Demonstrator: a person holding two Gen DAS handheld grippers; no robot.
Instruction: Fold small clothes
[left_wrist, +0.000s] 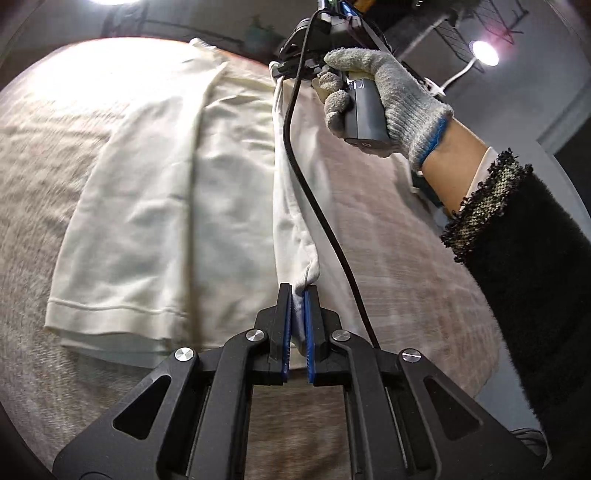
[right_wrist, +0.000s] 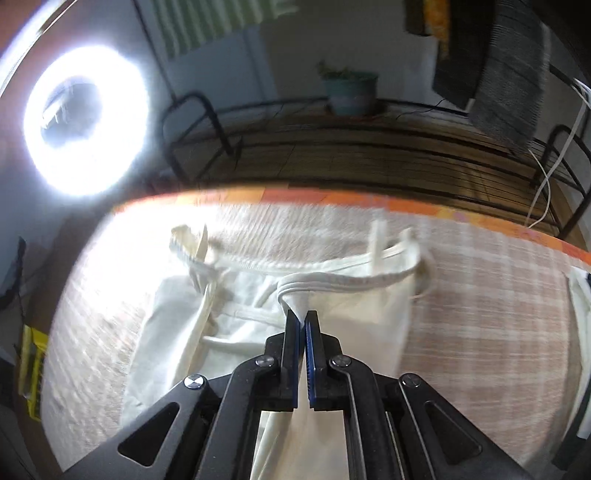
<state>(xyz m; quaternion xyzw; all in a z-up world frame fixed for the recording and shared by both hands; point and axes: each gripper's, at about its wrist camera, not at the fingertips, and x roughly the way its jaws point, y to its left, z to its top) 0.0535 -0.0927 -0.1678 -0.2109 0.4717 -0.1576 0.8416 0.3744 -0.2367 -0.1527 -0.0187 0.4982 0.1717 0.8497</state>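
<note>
On the beige woven cloth covering the counter (left_wrist: 406, 229), a pair of cream cotton shorts (left_wrist: 155, 206) lies mostly flat, one leg with its stitched hem nearest the left camera. Landmark: the elastic waistband with its drawstring (right_wrist: 332, 271), at the end of the shorts far from that hem.

Left tool (left_wrist: 299, 291): jaws drawn narrow, pinching a bunched hem corner at the end opposite the waistband, fabric lifted off the counter. Right tool (right_wrist: 301, 317): jaws nearly closed on a peak of cloth just below the waistband; its gloved hand (left_wrist: 380, 88) shows in the left view.

Handling, as judged: light, limp, thin knit. It drapes and sags between the two grips, so an edge pulled taut should fold cleaner. Hem and waistband are thicker, better holds than single-layer cloth. Loose drawstring may snag.
</note>
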